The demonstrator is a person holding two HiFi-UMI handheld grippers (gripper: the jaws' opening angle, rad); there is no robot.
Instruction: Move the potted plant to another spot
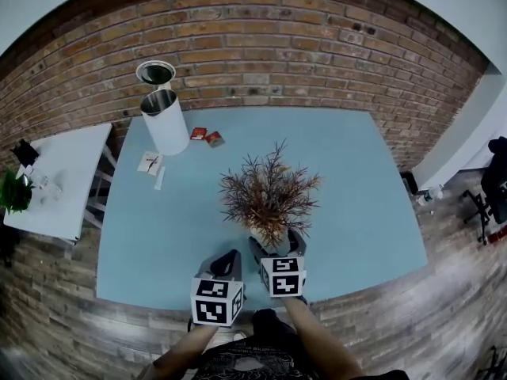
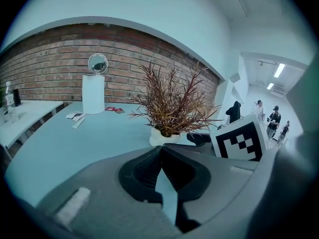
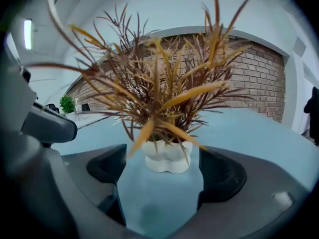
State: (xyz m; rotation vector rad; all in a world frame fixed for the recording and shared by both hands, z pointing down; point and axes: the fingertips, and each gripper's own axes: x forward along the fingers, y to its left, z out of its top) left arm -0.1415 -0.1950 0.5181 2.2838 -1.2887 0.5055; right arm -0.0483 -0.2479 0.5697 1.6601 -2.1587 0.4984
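Note:
A potted plant (image 1: 269, 190) with reddish-brown spiky leaves stands in a small white lobed pot (image 3: 167, 158) near the front of the light blue table (image 1: 356, 180). My right gripper (image 1: 277, 242) is open, one jaw on each side of the pot's near face. In the right gripper view the pot sits just ahead of the wide gap, and neither pad touches it. My left gripper (image 1: 230, 260) hovers just left of it, shut with nothing in it. In the left gripper view the jaw tips (image 2: 160, 151) meet, and the plant (image 2: 172, 101) stands ahead to the right.
A white cylindrical bin (image 1: 165, 121) with a round mirror (image 1: 155, 73) above it stands at the table's far left, with red packets (image 1: 206, 137) and papers (image 1: 150, 163) nearby. A white side table (image 1: 59, 172) is to the left. A brick wall runs behind.

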